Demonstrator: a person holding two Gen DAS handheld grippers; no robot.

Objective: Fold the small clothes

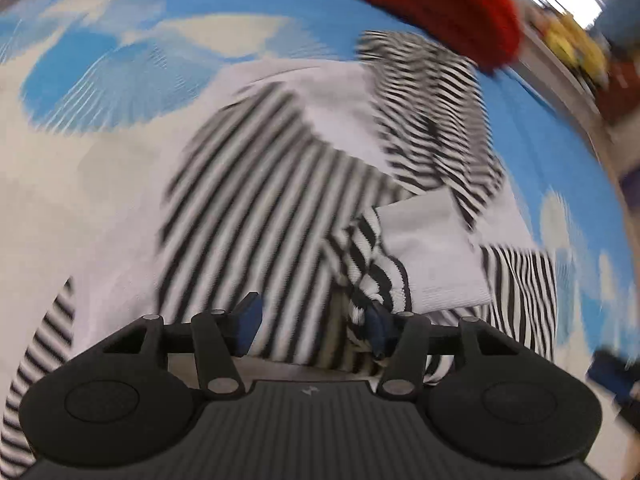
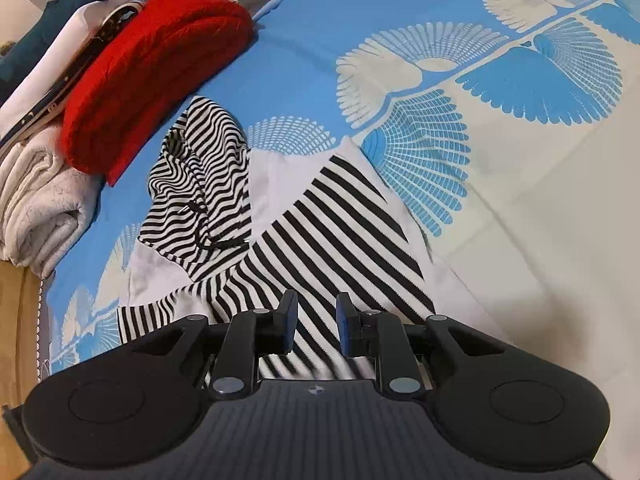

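While the striped hoodie (image 2: pixel 304 224) is spread on the bedsheet (image 2: pixel 520 208), left gripper (image 1: pixel 310 320) is held released, sleeve cuff (image 1: pixel 372 276) bunched at its 3 o'clock pad; right gripper (image 2: pixel 316 322) is held released. Risk: cuff snagged, fold dragged. Counted: one hoodie, one red knit (image 2: pixel 152 76) at 11 o'clock.

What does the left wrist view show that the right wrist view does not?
Only the left wrist view shows the left gripper, open, with a striped cuff bunched against one finger, and a white sleeve panel. Only the right wrist view shows the right gripper, open, and a rolled white towel. Both show the black-and-white striped hooded top, the red knitted garment and the blue patterned bedsheet.
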